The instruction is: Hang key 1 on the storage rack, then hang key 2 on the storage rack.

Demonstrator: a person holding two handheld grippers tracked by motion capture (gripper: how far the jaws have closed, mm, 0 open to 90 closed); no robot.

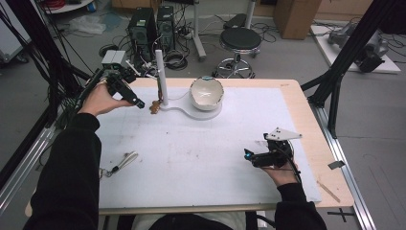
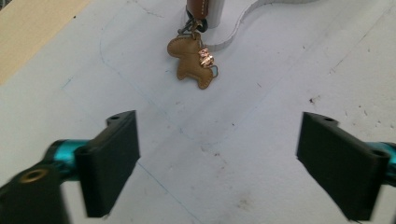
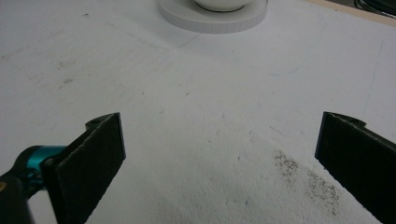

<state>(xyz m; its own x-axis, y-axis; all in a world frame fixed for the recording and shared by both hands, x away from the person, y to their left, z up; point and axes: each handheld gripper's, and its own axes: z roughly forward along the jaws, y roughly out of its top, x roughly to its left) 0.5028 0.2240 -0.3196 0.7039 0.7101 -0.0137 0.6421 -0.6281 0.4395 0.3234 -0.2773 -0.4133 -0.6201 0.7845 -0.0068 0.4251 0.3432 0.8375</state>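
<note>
Nearest to us, the right gripper (image 1: 250, 155) lies low over the white mat (image 1: 201, 158) at the near right of the table, held in the person's right hand (image 1: 281, 171), its grey three-cornered plate on top; in the right gripper view we see its two black jaws standing wide apart with nothing but bare, scuffed mat between them, so it is released and holds nothing. To the near left of the mat, close to the person's dark sleeve, a pale strap with a small clip (image 1: 119, 164) lies flat by the mat's edge. Farther on, the left gripper (image 1: 136, 102) is held above the far left of the mat in the left hand (image 1: 101, 98), angled towards the stand; in the left gripper view we find its jaws likewise spread wide and empty. Just beyond it, a brown leather horse-shaped charm (image 2: 192, 60) hangs by a short strap and ring from the white upright post (image 1: 160, 76), its lower part resting on the mat beside the edge of the post's flat white base (image 1: 191, 113); the charm is apart from the jaws, ahead of them. On the round end of that base, to the right of the post, sits a white bowl (image 1: 207, 93).
</note>
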